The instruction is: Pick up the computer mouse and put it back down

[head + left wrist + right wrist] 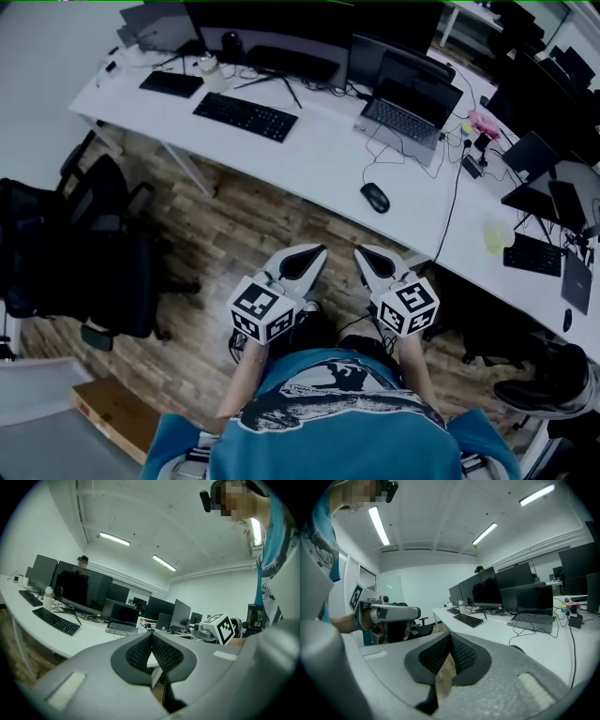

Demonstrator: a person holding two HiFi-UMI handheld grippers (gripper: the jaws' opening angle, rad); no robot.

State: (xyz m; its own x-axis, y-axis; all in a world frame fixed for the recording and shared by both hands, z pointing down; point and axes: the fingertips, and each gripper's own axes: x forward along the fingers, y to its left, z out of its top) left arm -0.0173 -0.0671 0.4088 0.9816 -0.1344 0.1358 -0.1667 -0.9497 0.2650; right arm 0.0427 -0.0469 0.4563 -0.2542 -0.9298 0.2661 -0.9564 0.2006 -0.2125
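The mouse point(375, 197) looks smooth black plastic, slightly glossy; the desk point(309, 164) beneath is matt white; the floor point(216, 244), at eight o'clock from it, is grained wood.

Black computer mouse point(375, 197) on white desk point(309, 159); black keyboard point(245, 116); brown wood-grain floor point(216, 244).

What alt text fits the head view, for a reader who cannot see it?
A person in a blue shirt holds the left gripper and right gripper, both shut, side by side over a wooden floor, short of a white desk. A black computer mouse lies on it near a laptop.
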